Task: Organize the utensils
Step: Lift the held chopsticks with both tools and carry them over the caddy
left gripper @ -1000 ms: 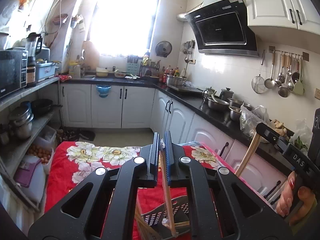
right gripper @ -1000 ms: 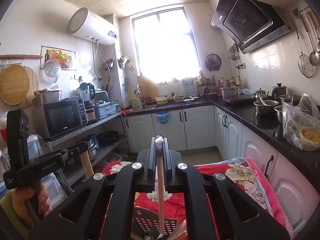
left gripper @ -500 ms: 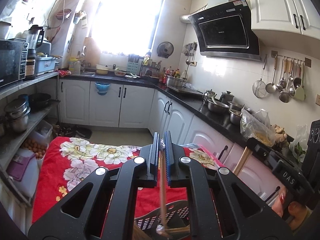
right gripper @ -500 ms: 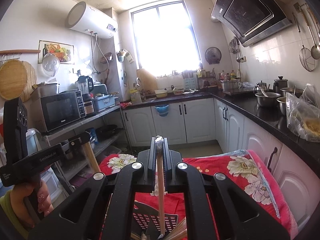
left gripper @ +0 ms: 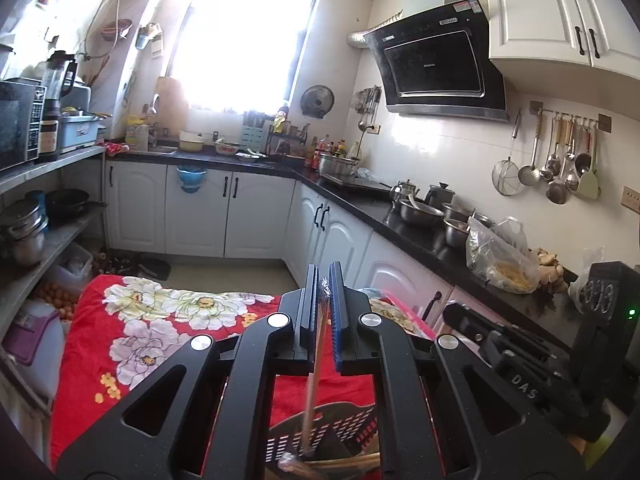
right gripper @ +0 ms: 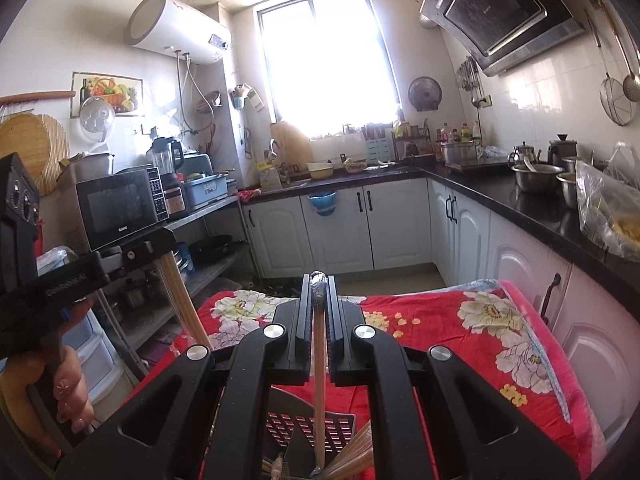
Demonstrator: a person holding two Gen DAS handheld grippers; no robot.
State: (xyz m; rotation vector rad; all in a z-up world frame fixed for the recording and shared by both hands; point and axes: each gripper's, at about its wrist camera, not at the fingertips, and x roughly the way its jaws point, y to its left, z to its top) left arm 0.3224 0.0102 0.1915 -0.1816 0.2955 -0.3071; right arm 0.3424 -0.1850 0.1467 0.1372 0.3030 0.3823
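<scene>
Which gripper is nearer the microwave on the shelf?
Left. The left gripper, holding chopsticks, sits just in front of the microwave; the right gripper is over the red cloth.

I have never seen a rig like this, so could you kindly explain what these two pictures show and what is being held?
There is no robot here: a person holds one pair of hand tongs in each hand, with a fisheye camera on each looking along its fingers. The left camera shows the left tongs shut on a wooden chopstick that hangs down into a grey slotted utensil basket. The right camera shows the right tongs shut on a metal-tipped chopstick over the same basket. It stands on a red floral cloth in a kitchen.
</scene>
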